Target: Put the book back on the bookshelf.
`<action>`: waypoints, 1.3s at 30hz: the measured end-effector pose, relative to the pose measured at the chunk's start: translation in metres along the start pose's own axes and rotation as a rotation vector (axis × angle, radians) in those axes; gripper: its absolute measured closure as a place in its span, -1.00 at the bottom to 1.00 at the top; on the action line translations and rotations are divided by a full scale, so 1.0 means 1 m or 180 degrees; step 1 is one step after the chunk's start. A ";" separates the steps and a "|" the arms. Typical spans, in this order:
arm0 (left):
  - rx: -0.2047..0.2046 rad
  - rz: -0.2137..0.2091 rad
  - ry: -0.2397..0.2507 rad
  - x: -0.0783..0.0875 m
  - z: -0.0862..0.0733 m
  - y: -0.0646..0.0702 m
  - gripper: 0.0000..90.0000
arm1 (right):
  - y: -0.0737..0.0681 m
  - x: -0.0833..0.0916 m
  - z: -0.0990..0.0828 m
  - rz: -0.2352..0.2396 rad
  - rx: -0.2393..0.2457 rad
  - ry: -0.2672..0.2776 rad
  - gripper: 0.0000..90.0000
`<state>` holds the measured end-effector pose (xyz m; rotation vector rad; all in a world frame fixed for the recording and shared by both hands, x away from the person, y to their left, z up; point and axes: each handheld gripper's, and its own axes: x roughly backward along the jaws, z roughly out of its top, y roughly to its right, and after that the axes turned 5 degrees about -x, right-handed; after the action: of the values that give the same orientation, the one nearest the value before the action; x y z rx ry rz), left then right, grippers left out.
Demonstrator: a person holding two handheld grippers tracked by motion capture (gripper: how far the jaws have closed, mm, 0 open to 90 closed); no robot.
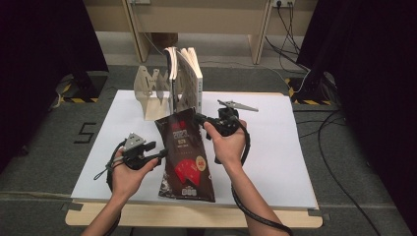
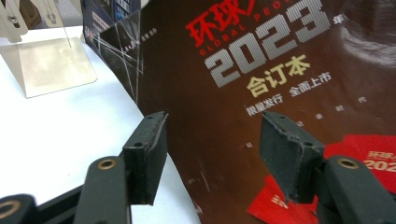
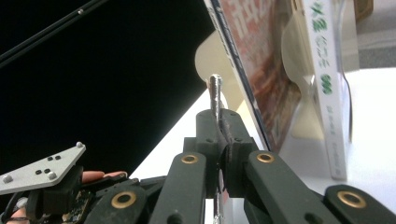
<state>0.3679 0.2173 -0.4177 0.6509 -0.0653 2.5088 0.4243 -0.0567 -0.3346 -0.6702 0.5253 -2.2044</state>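
A dark brown magazine (image 1: 184,157) with red panels and a large "2023" on its cover (image 2: 280,70) lies lengthwise at the table's middle, top end lifted. My right gripper (image 1: 200,119) is shut on that top edge, and in the right gripper view the thin edge (image 3: 215,93) sticks up from between the closed jaws (image 3: 223,140). My left gripper (image 1: 161,154) is at the magazine's left edge. Its jaws (image 2: 212,154) stand apart, and neither pad presses on the cover, which shows behind them.
Upright books (image 1: 187,78) lean against a pale wooden bookend (image 1: 150,96) at the back of the white sheet (image 1: 275,147). The same books (image 3: 327,70) stand close behind my right gripper. Black curtains flank the table and cables lie on the floor at right.
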 end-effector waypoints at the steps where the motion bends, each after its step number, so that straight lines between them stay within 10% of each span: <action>1: 0.0005 0.0000 0.0004 0.001 0.001 0.000 -0.10 | -0.002 -0.001 0.001 0.0006 0.0020 0.0018 0.96; 39: 0.0055 0.0013 0.0199 0.007 0.023 -0.001 -0.15 | -0.023 -0.024 0.012 0.0049 0.0136 0.0243 0.96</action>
<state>0.3733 0.2175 -0.3948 0.5792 -0.0220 2.5342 0.4327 -0.0255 -0.3197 -0.5595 0.5188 -2.2273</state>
